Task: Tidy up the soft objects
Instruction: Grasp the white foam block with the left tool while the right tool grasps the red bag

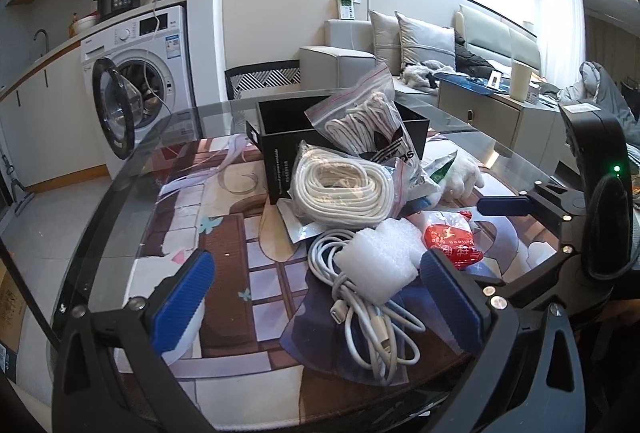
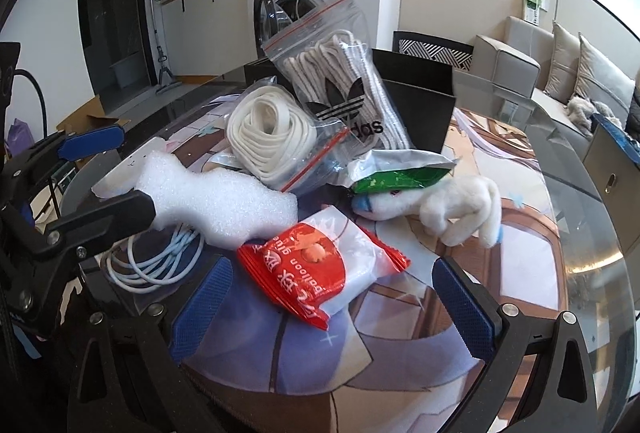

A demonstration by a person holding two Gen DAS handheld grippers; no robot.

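Note:
A heap of soft things lies on the glass table. My left gripper [image 1: 320, 303] is open around a white cable bundle [image 1: 372, 325] and a white foam piece [image 1: 380, 261]. My right gripper [image 2: 334, 297] is open around a red and white balloon packet [image 2: 320, 273], which also shows in the left wrist view [image 1: 454, 243]. Beyond lie a bagged white cord coil [image 2: 266, 139], an Adidas zip bag of laces [image 2: 340, 85] leaning on a black box [image 1: 288, 153], a green foil pouch [image 2: 400, 173] and a white plush toy [image 2: 448, 209].
The table carries a printed mat [image 2: 400, 353] under glass, with its edge [image 1: 120, 177] curving at left. A washing machine [image 1: 140, 73] with open door stands beyond, a sofa [image 1: 400, 45] at the back right, a chair [image 2: 434, 47] behind the table.

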